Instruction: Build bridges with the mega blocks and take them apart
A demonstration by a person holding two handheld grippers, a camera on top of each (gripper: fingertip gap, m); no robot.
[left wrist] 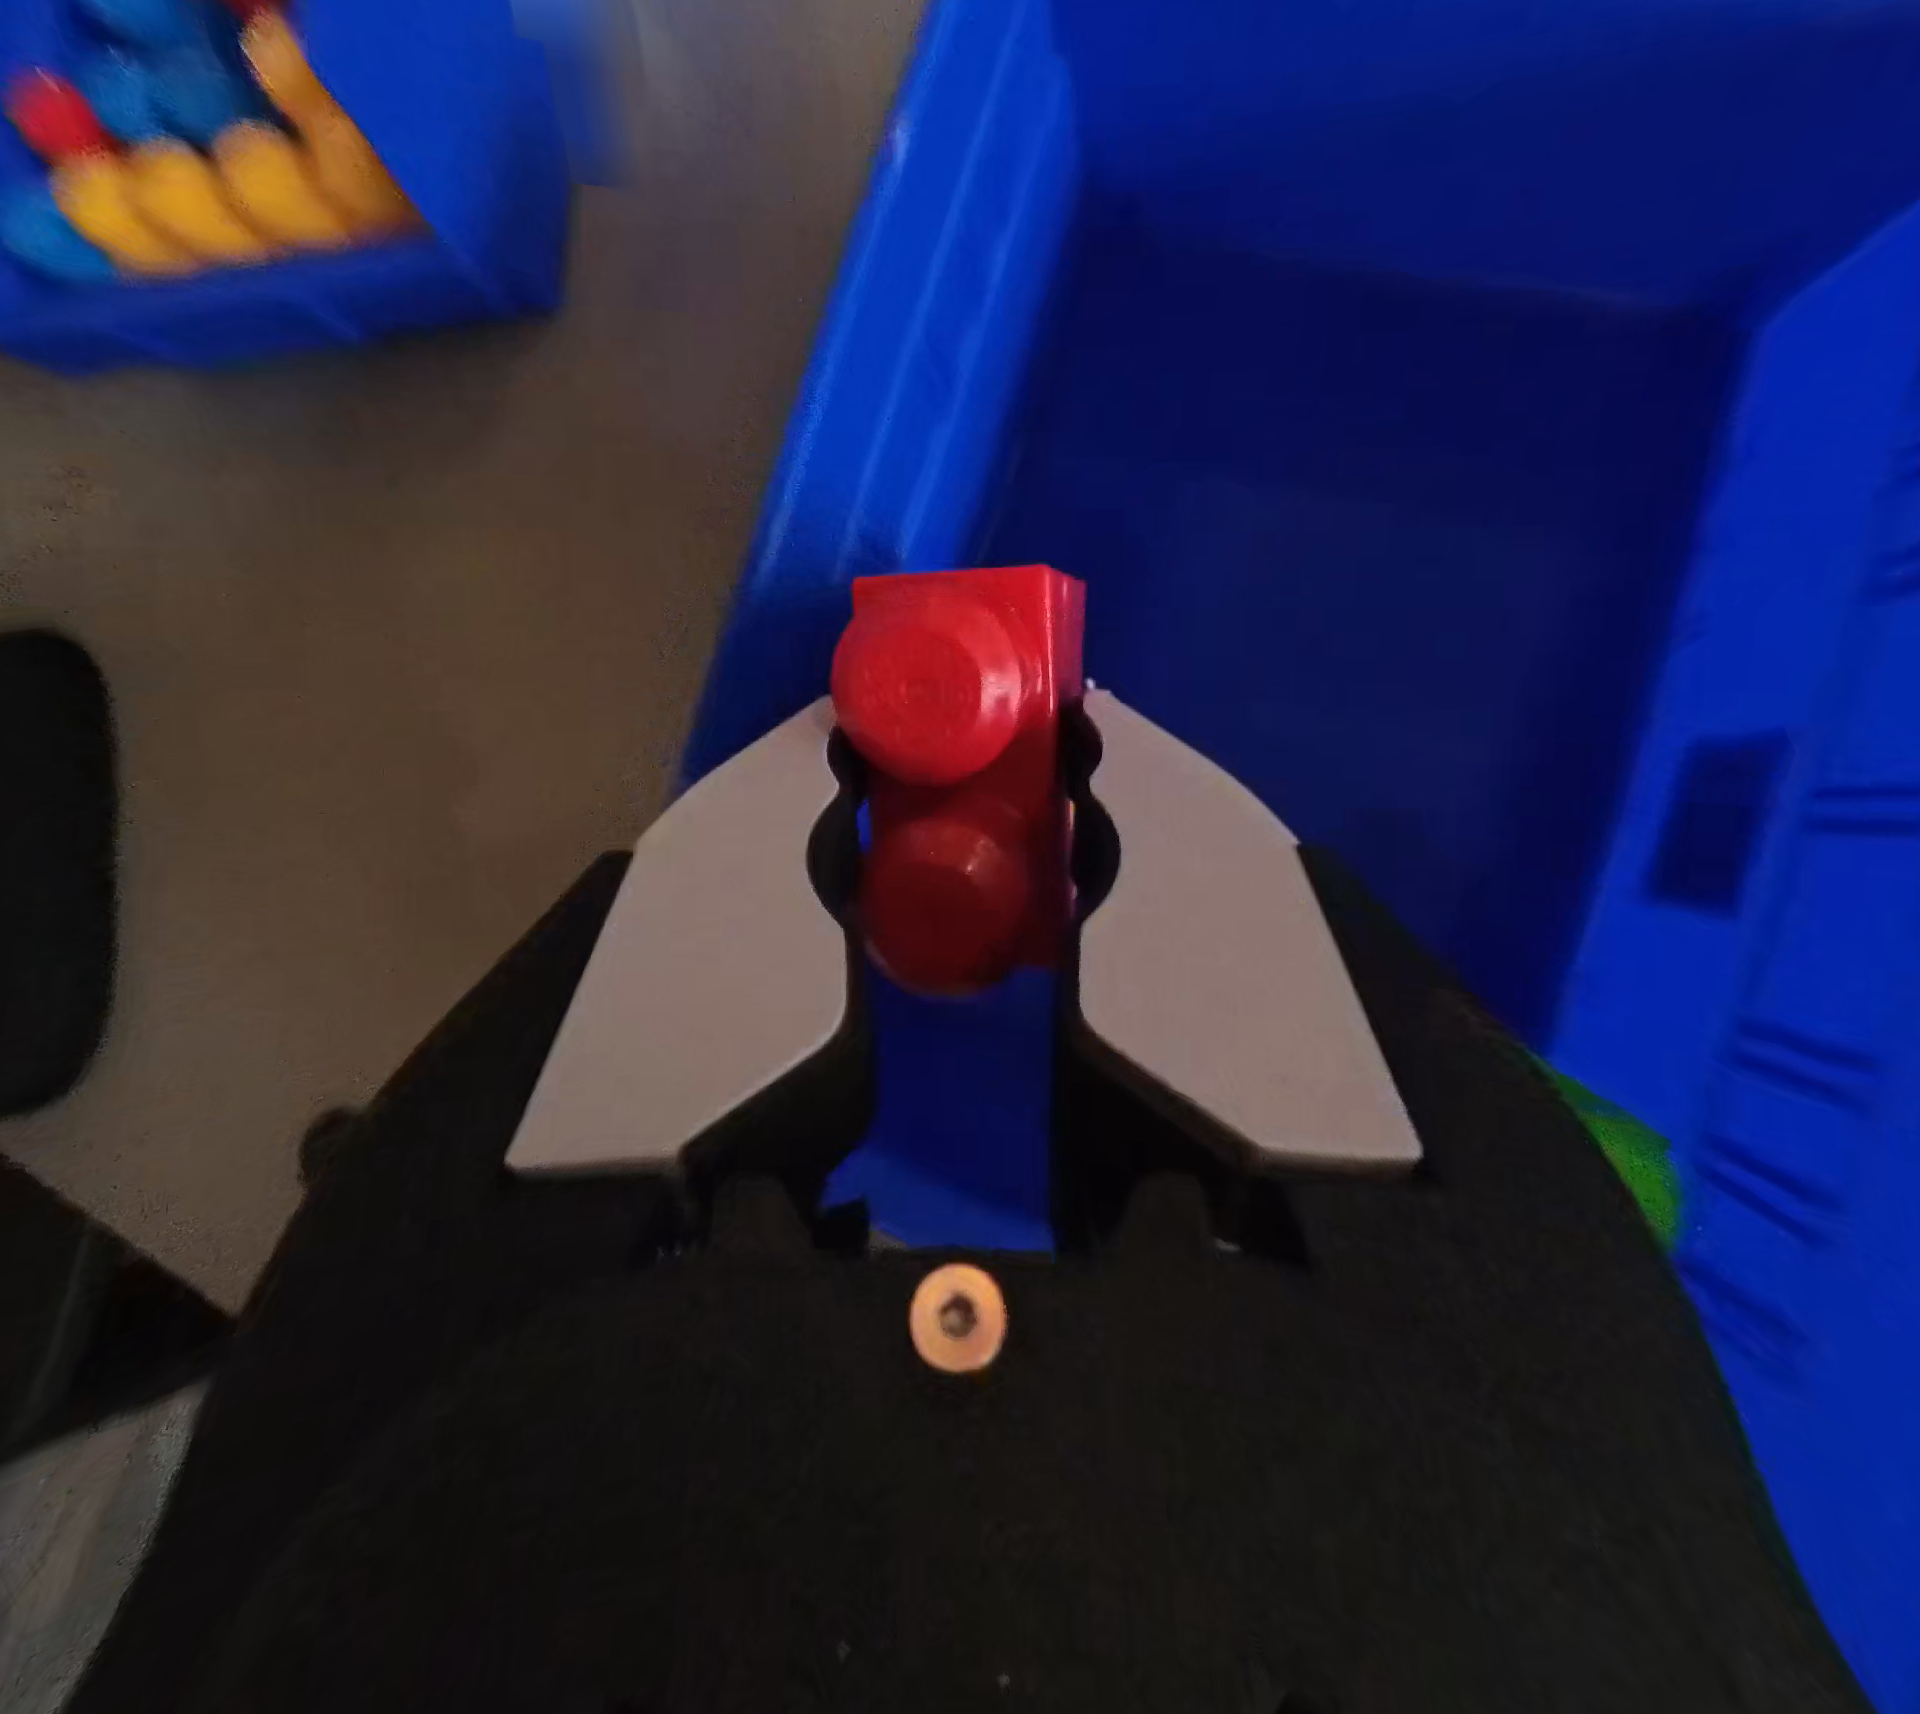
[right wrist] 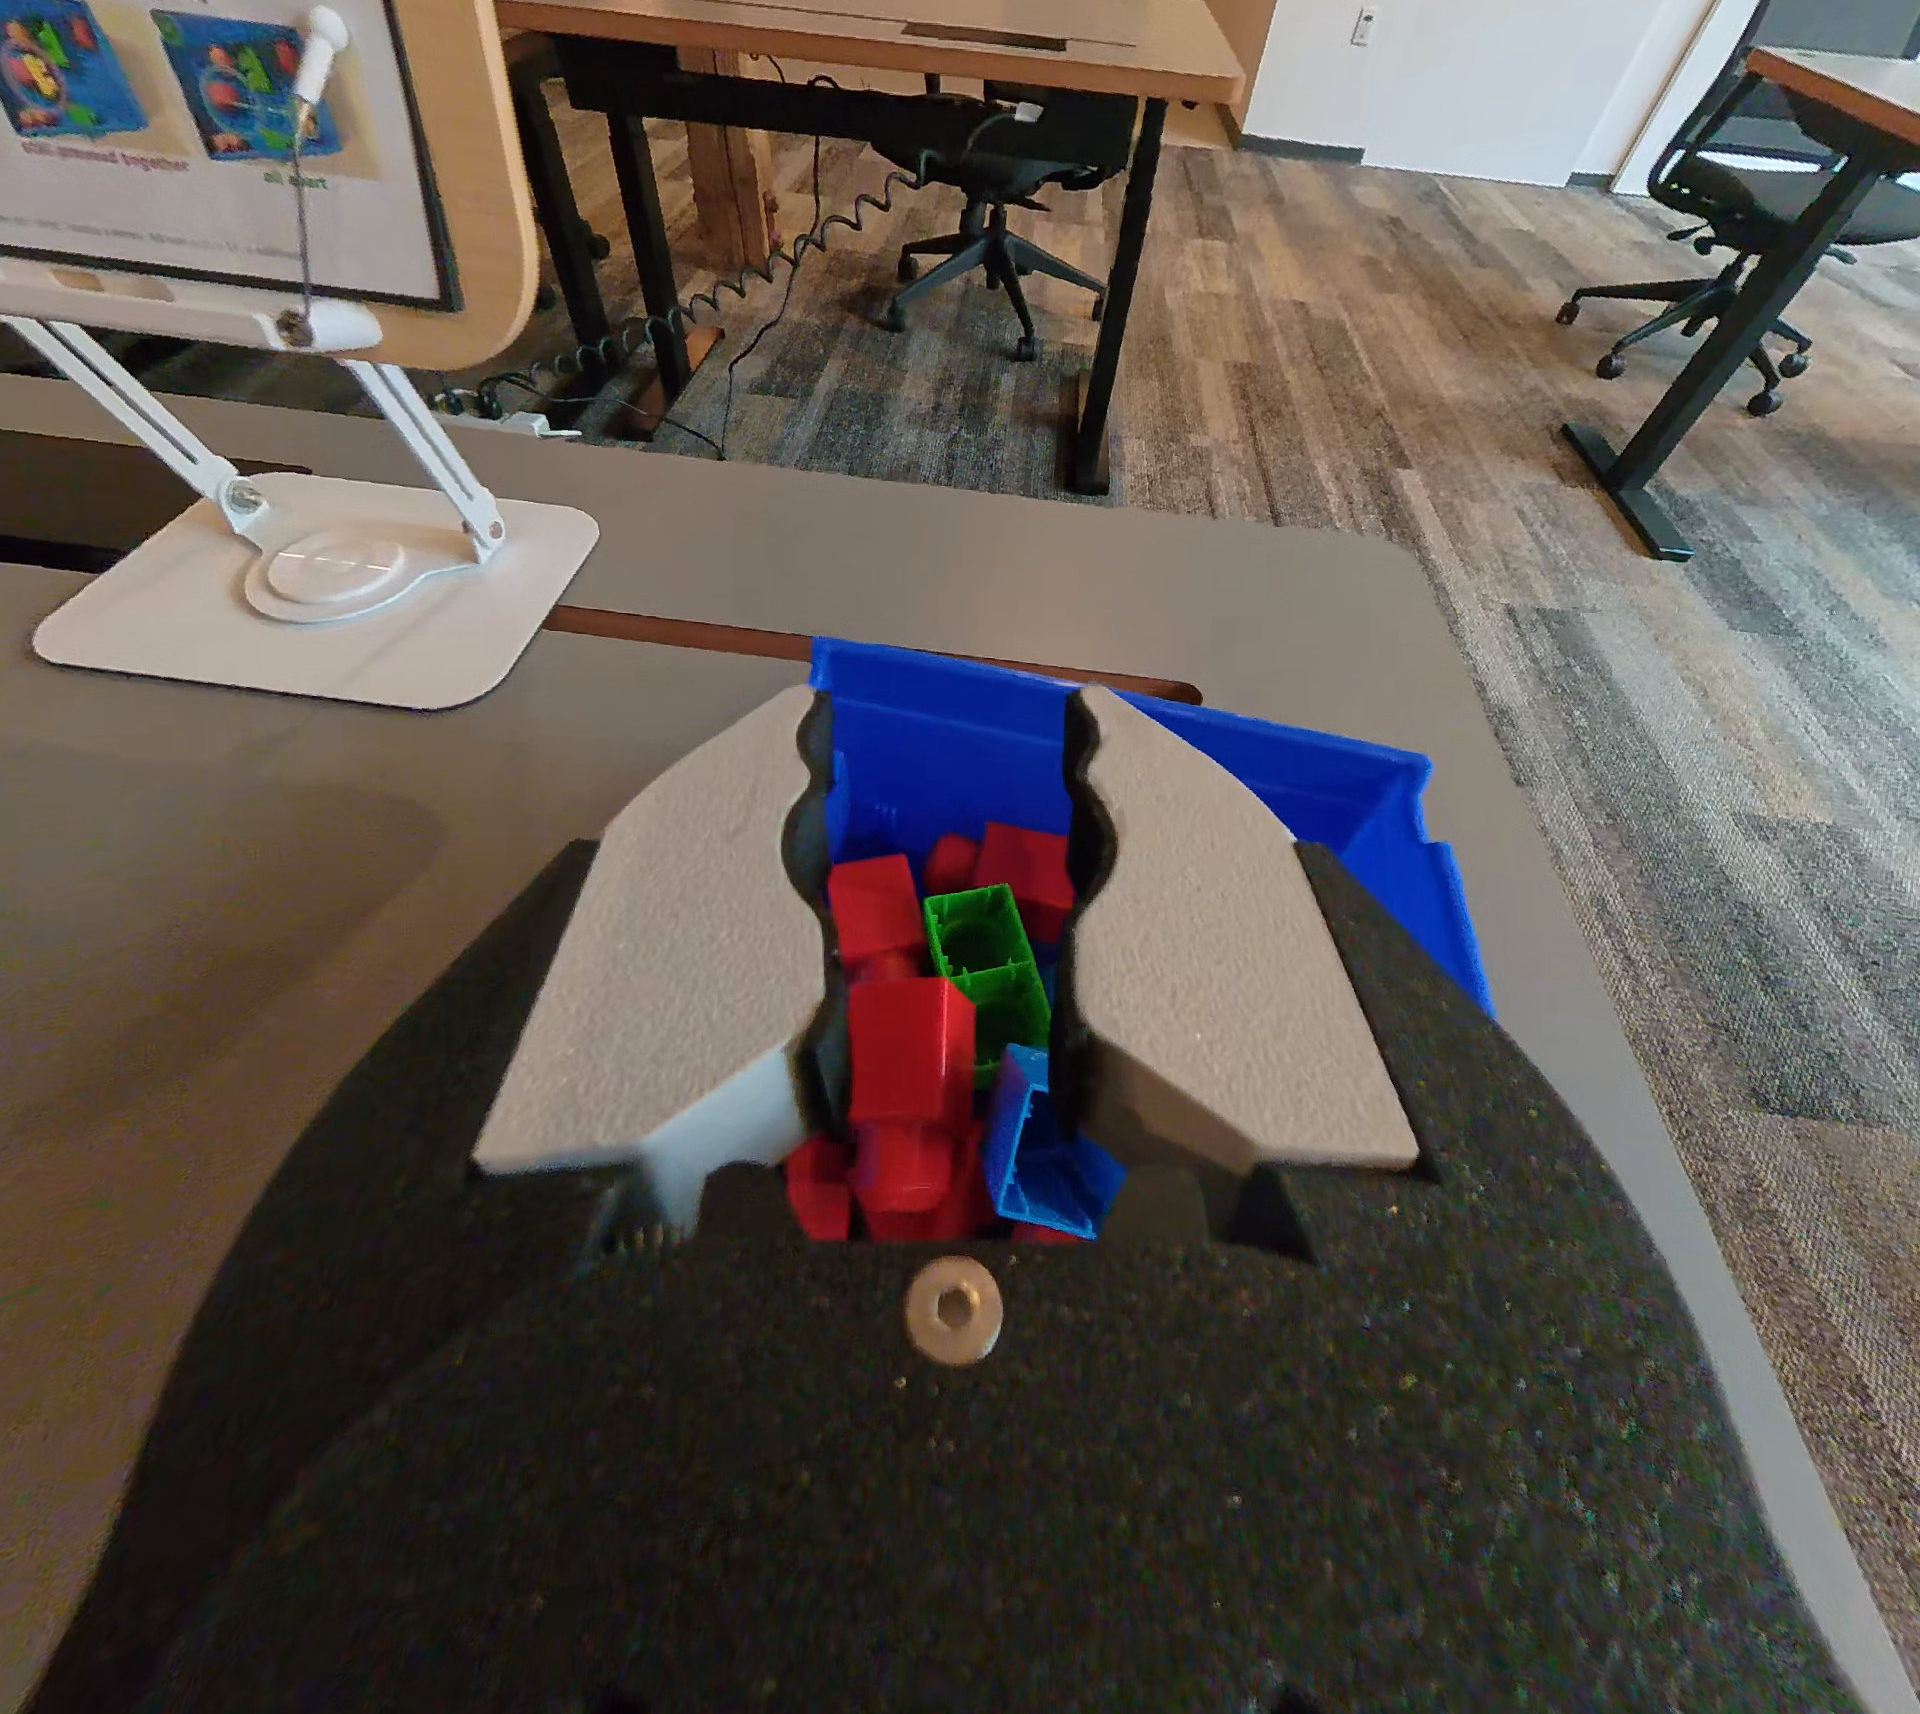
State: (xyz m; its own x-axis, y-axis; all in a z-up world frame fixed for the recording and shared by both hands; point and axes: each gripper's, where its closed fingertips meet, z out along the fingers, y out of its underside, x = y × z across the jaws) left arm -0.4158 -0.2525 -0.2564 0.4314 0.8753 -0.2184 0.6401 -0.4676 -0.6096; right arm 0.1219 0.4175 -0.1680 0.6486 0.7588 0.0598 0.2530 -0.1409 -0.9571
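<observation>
Now my left claw (left wrist: 961, 791) pinches a red two-stud block (left wrist: 961, 771) over an empty blue bin (left wrist: 1403, 314), apparently to drop it; my right claw (right wrist: 945, 885) hangs parted, holding nothing, above the bin of loose blocks (right wrist: 1382, 802).

Red block (left wrist: 961, 771): smooth moulded plastic, glossy, highlights on its round studs. Left gripper (left wrist: 961, 776): matt grey plastic fingers (left wrist: 727, 958) on a black body; bright metal screw (left wrist: 957, 1321) at the body's centre. Blue bin (left wrist: 1403, 417): smooth plastic, mild sheen.

Right gripper (right wrist: 945, 916): grainy grey fingers (right wrist: 665, 968), black body rough and speckled. Green block (right wrist: 987, 963) and blue brick (right wrist: 1029, 1155) in the blue box (right wrist: 1382, 791): ribbed plastic undersides. Table (right wrist: 260, 833): matt grey, smooth. White stand base (right wrist: 312, 594): smooth, satin. Floor (right wrist: 1403, 314): woven carpet.
</observation>
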